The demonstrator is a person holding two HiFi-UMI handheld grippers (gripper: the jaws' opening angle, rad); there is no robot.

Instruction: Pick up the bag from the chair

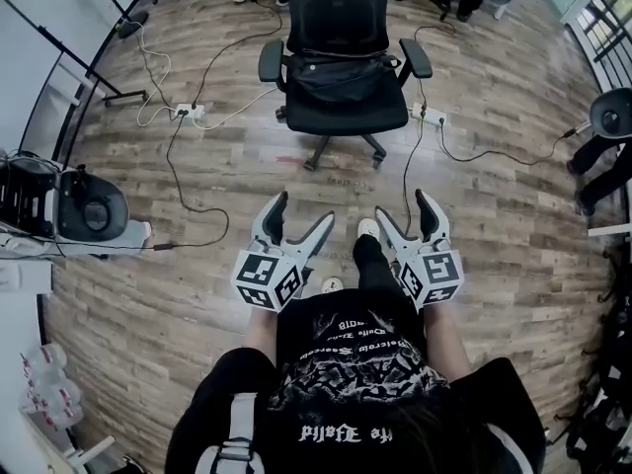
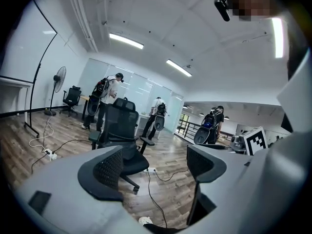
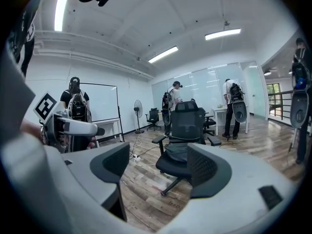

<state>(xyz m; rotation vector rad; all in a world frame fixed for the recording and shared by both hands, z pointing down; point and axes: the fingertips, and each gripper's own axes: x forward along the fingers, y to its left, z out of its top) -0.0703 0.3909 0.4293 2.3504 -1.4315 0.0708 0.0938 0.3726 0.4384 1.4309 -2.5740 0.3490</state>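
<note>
A black mesh office chair stands on the wooden floor ahead of me. A dark grey bag lies on its seat against the backrest, also seen as the bag in the right gripper view. My left gripper and right gripper are held side by side well short of the chair, both open with nothing between the jaws. The left gripper view shows the chair between its fingers, far off.
Cables and a power strip lie on the floor left of the chair, another strip to its right. A white machine sits at the left. Other people with backpacks stand at desks beyond the chair.
</note>
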